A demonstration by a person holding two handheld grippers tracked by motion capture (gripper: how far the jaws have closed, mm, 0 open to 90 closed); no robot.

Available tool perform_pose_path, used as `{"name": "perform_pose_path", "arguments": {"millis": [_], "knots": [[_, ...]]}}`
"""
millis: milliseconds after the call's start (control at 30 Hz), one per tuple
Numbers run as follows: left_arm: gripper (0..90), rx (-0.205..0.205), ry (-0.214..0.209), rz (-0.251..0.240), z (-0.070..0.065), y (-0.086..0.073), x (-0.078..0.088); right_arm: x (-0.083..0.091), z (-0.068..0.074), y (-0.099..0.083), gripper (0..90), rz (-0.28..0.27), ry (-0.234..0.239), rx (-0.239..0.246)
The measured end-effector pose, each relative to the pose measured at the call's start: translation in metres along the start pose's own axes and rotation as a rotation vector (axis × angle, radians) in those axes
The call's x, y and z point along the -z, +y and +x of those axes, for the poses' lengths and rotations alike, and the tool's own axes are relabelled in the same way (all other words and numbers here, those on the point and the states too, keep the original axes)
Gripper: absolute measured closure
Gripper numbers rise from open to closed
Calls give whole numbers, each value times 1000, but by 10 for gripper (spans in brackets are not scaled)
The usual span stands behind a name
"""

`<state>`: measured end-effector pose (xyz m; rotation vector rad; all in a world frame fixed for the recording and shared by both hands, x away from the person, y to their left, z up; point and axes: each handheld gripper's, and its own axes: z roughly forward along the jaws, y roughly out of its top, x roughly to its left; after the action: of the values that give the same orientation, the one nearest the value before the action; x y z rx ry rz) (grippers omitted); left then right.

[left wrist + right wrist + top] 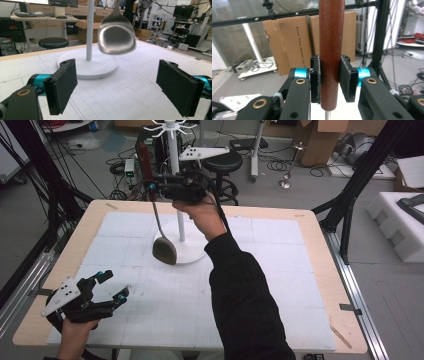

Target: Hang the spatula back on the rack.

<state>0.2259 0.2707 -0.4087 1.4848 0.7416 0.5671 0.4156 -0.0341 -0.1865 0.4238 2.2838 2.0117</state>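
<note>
The counter [320, 270] is a pale wooden top covered by a white gridded mat [260, 295]. Toward its far middle stands a white rack [178, 190]: a round flat base, an upright pole and short hooked arms at the top. The right tongs [152, 187] are raised above the counter beside the pole, held by the right hand [200, 217] at the end of a black sleeve [245, 295]. Their jaws are closed tight on the dark wooden handle [331, 50] of a ladle [164, 249], which hangs upright below them; its metal bowl floats just over the rack's base, not touching the mat. The left tongs [111, 285] rest low at the near left corner of the counter in the left hand [75, 332], jaws spread wide and holding nothing. In the left gripper view the ladle's bowl hangs in front of the pole, well beyond the open pads [63, 85].
</note>
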Motion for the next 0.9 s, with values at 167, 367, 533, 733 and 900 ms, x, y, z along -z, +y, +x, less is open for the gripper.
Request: {"name": "perform_pose_path", "arguments": {"millis": [167, 367, 533, 733, 900], "knots": [[174, 1, -1, -4, 0, 0, 0, -5, -13, 10, 733, -1, -32, -14], [177, -3, -11, -3, -2, 0, 0, -7, -24, 16, 733, -2, -73, -31], [178, -1, -12, -3, -3, 0, 0, -3, -32, 14, 733, -11, -101, -57], [181, -2, -14, -3, -4, 0, 0, 0, -42, 11, 733, -13, -131, -81], [181, 4, -16, 0, -3, -1, 0, 0, -43, 8, 727, 4, -135, -77]]}}
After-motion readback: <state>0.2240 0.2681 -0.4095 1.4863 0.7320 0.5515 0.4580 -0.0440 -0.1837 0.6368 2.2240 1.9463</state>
